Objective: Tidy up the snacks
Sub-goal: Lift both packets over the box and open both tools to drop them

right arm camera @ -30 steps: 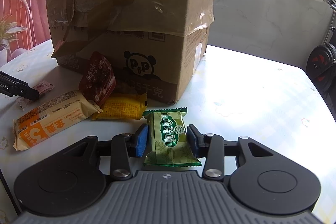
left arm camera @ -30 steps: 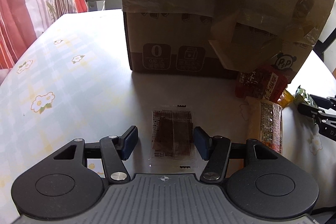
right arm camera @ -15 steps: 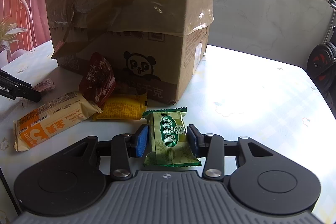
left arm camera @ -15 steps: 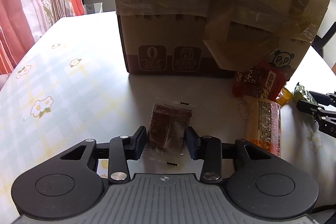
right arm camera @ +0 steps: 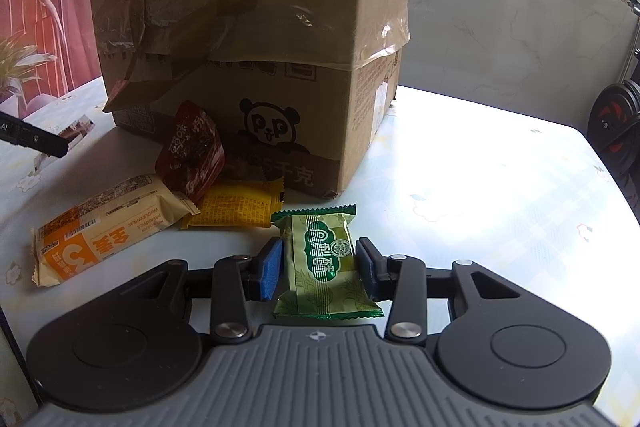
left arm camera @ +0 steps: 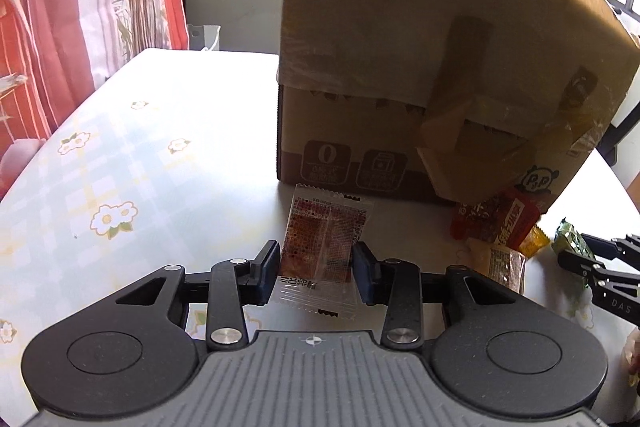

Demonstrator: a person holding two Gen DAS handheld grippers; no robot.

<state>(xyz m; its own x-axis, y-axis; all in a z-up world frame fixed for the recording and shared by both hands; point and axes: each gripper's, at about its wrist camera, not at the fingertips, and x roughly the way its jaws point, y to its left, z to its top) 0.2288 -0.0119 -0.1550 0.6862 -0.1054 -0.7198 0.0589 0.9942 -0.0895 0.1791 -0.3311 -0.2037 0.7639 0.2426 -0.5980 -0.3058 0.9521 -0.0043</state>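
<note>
Now clamped, clear brown snack packet point(left arm camera: 324, 247), lifted off table point(left arm camera: 160, 155)

A bench point(left arm camera: 168, 163) covered in a pale checked cloth with small flowers carried a taped cardboard box point(right arm camera: 256, 27). Just in front of the box lay an orange-and-cream bar point(right arm camera: 108, 227) and a yellow packet point(right arm camera: 236, 205), with a red packet point(right arm camera: 192, 151) propped against the box.
</note>
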